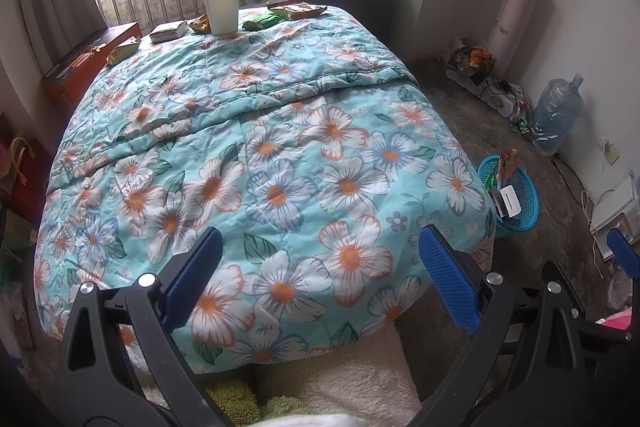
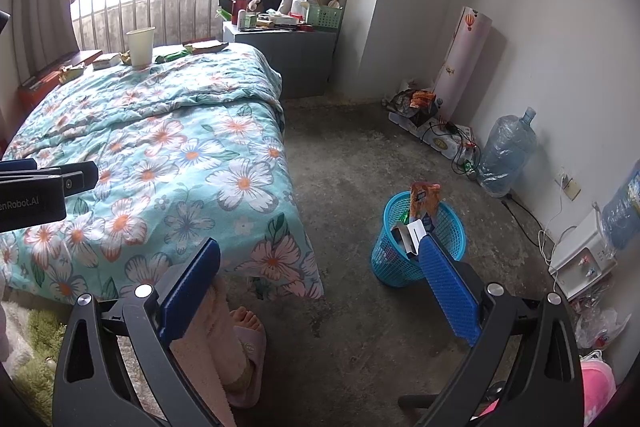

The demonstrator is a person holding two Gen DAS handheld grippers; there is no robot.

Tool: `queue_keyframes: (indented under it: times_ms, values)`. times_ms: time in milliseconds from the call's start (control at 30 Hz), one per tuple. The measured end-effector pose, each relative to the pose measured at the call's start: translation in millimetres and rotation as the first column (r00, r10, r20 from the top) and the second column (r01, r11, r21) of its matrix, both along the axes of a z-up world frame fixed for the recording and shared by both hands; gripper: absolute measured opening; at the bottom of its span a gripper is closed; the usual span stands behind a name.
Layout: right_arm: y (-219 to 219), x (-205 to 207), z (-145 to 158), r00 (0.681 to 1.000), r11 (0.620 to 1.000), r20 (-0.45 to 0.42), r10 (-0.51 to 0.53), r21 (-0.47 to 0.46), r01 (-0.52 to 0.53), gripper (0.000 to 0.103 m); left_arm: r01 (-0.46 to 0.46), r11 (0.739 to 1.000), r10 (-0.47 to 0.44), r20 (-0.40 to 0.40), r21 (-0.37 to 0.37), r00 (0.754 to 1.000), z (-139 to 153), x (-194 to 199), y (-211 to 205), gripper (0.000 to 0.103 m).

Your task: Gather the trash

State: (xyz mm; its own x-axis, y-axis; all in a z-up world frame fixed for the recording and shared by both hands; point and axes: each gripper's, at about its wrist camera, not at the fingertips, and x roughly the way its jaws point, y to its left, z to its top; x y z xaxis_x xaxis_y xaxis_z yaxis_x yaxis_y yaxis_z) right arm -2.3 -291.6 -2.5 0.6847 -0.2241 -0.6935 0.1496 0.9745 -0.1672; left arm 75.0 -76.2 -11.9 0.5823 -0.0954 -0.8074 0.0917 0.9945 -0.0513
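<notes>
Several snack wrappers lie at the far end of the floral bed (image 1: 280, 147): a green one (image 1: 261, 21), a yellow-green one (image 1: 123, 51), a pale packet (image 1: 169, 31) and an orange one (image 1: 200, 24), around a white paper cup (image 1: 222, 11). A blue mesh trash basket (image 2: 418, 243) stands on the floor right of the bed, holding an orange packet (image 2: 424, 201) and a white box. My left gripper (image 1: 320, 279) is open and empty over the bed's near end. My right gripper (image 2: 320, 283) is open and empty above the floor, near the basket. The basket also shows in the left wrist view (image 1: 516, 193).
A grey nightstand (image 2: 296, 55) crowded with bottles stands beyond the bed. A water jug (image 2: 506, 153), cables and a rubbish pile (image 2: 416, 103) line the right wall. A person's slippered foot (image 2: 246, 331) is by the bed corner. A red-brown box (image 1: 88, 59) lies left of the bed.
</notes>
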Motion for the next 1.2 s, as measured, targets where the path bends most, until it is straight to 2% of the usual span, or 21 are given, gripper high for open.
queue_keyframes:
  times_ms: [1200]
  values:
    - [3.5,-0.2,-1.2,1.000,1.000,0.001,0.001,0.004,-0.001,0.097,0.002,1.000,-0.002,0.000,0.005,1.000,-0.7,-0.4,-0.2,0.094]
